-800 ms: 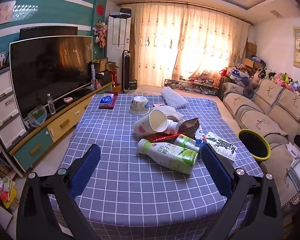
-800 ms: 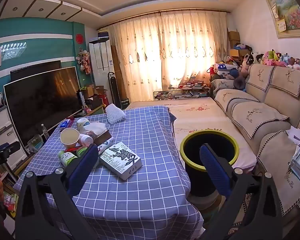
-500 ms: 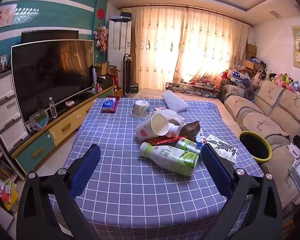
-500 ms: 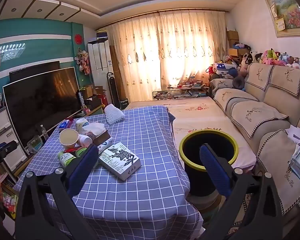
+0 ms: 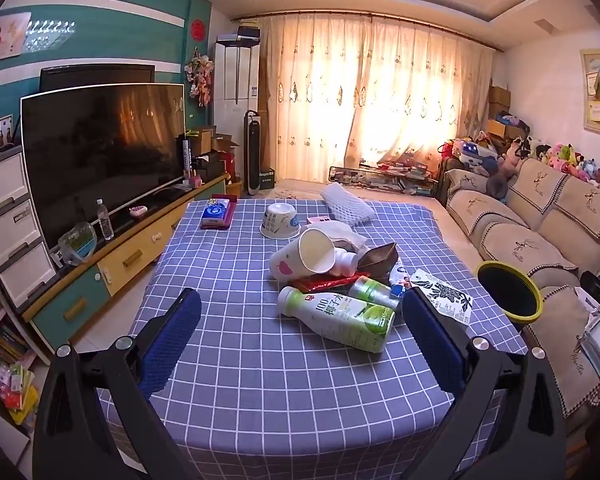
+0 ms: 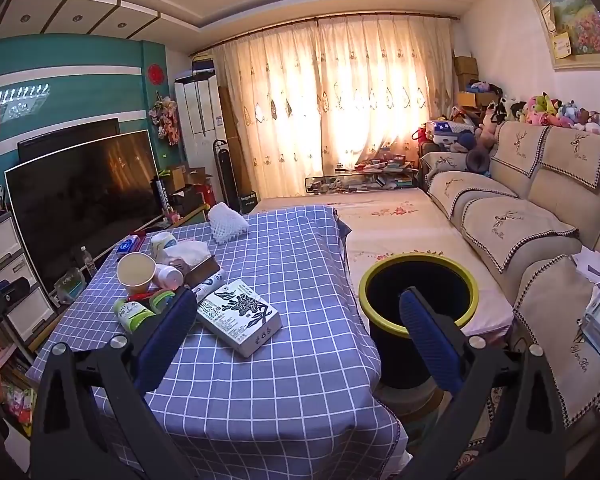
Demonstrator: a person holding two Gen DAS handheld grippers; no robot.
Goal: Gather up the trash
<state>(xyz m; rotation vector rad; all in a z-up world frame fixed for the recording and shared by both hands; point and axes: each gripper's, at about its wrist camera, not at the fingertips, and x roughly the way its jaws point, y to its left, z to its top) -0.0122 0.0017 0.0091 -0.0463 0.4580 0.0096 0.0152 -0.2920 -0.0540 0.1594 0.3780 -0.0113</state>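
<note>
Trash lies piled on the blue checked tablecloth (image 5: 260,360): a white and green bottle (image 5: 336,318) on its side, a smaller green bottle (image 5: 370,290), a red wrapper (image 5: 324,281), a tipped paper cup (image 5: 302,258), a white bowl (image 5: 280,221) upside down and a white carton with leaf print (image 6: 238,316). A black bin with a yellow-green rim (image 6: 418,304) stands on the floor right of the table. My left gripper (image 5: 300,332) is open, above the table short of the big bottle. My right gripper (image 6: 296,328) is open and empty, between the carton and the bin.
A tissue pack (image 5: 217,212) and white foam netting (image 5: 346,206) lie at the table's far end. A TV (image 5: 100,152) on a low cabinet runs along the left. A sofa (image 6: 532,216) lines the right wall.
My left gripper has risen and tilted slightly, so the trash pile sits a little lower in view. My right gripper has barely moved. Both stay open.
</note>
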